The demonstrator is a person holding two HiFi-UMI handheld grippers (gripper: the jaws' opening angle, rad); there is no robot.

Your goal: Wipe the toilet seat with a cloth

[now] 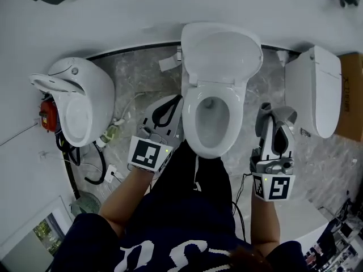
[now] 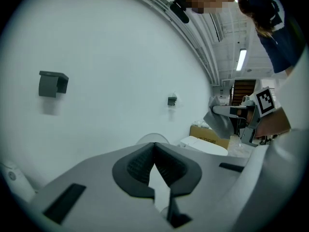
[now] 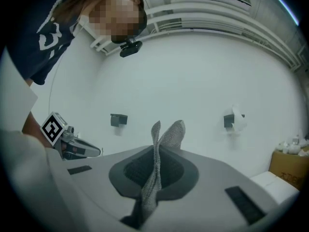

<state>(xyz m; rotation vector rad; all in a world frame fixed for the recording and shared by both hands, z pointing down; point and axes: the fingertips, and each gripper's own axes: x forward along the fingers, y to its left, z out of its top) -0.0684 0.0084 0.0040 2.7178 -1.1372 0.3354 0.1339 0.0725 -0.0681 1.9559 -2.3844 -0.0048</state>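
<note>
In the head view a white toilet stands straight ahead, its lid point(image 1: 221, 52) raised and its seat point(image 1: 191, 115) down around the bowl. My left gripper point(image 1: 172, 101) hangs just left of the seat, shut with nothing between its fingers point(image 2: 140, 166). My right gripper point(image 1: 271, 111) is held to the right of the bowl, apart from it, shut on a grey woven cloth point(image 1: 282, 115). In the right gripper view the cloth point(image 3: 161, 141) sticks up from between the jaws in a folded tip. Both grippers point up toward the white wall.
A second toilet point(image 1: 79, 103) with raised seat stands at the left, with a red device point(image 1: 48, 113) and cables point(image 1: 99, 166) on the marble floor. A third toilet point(image 1: 315, 89) and a cardboard box point(image 1: 351, 95) are at the right. Grey holders point(image 2: 52, 83) hang on the wall.
</note>
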